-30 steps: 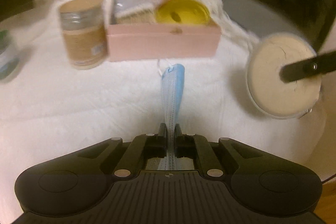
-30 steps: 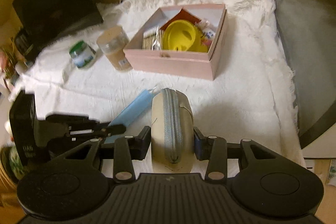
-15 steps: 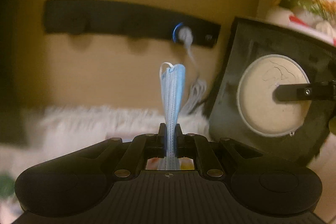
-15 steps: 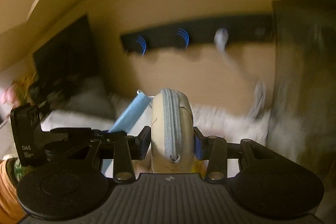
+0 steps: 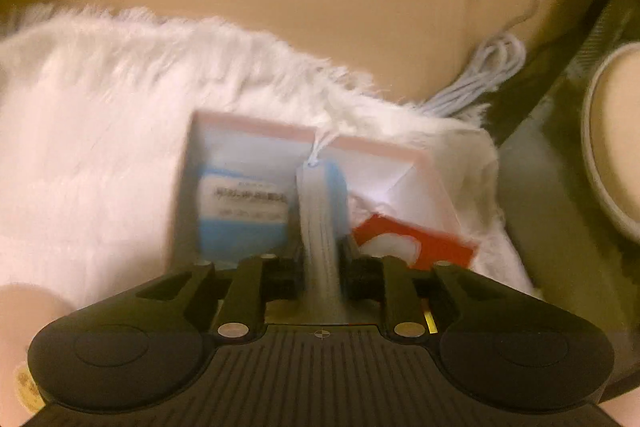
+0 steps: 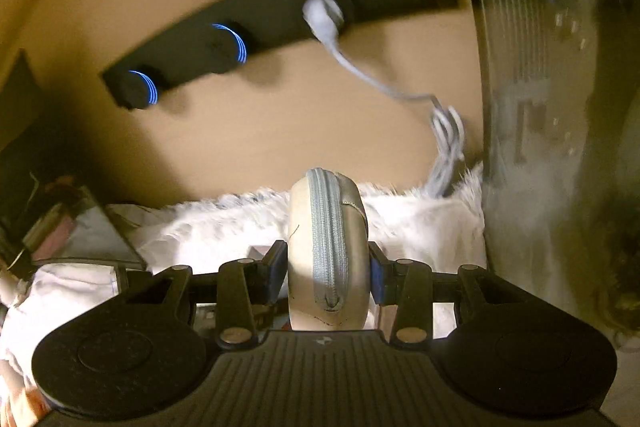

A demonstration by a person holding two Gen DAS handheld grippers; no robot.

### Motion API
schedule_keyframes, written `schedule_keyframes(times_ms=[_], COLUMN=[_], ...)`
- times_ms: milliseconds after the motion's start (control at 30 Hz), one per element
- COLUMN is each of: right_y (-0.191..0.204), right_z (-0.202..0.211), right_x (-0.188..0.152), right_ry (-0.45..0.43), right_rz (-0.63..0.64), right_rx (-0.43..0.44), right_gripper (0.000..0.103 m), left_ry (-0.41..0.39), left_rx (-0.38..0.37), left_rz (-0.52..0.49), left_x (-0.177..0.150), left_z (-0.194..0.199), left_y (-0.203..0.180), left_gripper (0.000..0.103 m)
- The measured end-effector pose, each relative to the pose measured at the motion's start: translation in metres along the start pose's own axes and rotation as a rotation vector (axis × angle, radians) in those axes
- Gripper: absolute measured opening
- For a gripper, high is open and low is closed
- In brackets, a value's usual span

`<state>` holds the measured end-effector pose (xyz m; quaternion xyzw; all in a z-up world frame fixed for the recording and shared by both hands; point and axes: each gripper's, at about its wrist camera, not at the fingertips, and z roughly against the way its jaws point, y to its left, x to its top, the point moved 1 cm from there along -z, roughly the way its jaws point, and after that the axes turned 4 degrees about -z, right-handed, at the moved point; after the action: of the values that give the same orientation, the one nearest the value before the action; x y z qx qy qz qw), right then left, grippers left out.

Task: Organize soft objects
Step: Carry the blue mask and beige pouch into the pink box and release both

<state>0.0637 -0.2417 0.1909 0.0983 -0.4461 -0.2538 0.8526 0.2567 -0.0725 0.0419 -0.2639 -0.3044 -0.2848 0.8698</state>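
the face mask [image 5: 320, 223], folded blue and white, stands on edge between the fingers of the left gripper [image 5: 322, 267], which are pressed tight on its lower part. its free end, with a white ear loop at the tip, reaches forward over the open pink box [image 5: 256, 125], so the mask hangs above the box's inside and not on the cloth. in the box, left of the mask, lies a blue and white packet [image 5: 242, 215] with blurred print; right of the mask lies a red and white packet [image 5: 412, 243], with white wrapping behind it. the box sits on the white fringed cloth [image 5: 100, 115]. behind the box's far right corner a coiled white cable [image 5: 480, 79] rests against the tan wall.

the beige zip pouch [image 6: 328, 251] stands upright on its edge in the right gripper [image 6: 328, 267], zipper facing the camera, pinched from both sides by the blue-padded fingers [image 6: 378, 277]. from the left wrist view the pouch's round flat side shows at the far right of the box, held off the cloth. in the right wrist view the cloth's fringe runs behind the pouch, and on the wall above it a black strip [image 6: 272, 15] carries two knobs with blue light rings and a white plug, its cable dropping to the coil right of the pouch. a dark panel [image 6: 540, 107] rises at the right of the pouch; the view there is blurred.
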Motion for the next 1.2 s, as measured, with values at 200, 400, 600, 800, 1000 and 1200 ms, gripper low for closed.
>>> schedule_keyframes(times_ms=[200,400,600,800,1000,1200], right_y=[0.015,0.012,-0.029,-0.032,-0.036,-0.043], right_z=[-0.057,-0.162,-0.198,-0.198,-0.201,-0.182], right_x=[0.006,-0.011,-0.028,-0.027,-0.036,-0.029], right_ry=[0.057,0.228,0.326,0.343,0.375,0.353], right_rz=[-0.064,-0.218,-0.391,-0.409,-0.513,-0.469], right_rx=[0.086,0.148,0.166,0.153,0.260,0.192], right_gripper=[0.041,0.041,0.041,0.041,0.041,0.048], left_ry=[-0.007,-0.012,0.017,-0.044,-0.066,-0.019], left_rx=[-0.005,0.030,0.021,0.061,0.064,0.095], left_rz=[-0.053,-0.100,-0.149,-0.176,-0.173,-0.246], left_x=[-0.004,-0.003,-0.005,-0.003,-0.022,-0.030], left_z=[-0.005,0.006,0.014,0.055,0.078,0.064], left_y=[-0.007,-0.008,-0.013,-0.012,-0.010,-0.021], left_gripper=[0.025,0.027,0.031,0.031,0.031,0.027])
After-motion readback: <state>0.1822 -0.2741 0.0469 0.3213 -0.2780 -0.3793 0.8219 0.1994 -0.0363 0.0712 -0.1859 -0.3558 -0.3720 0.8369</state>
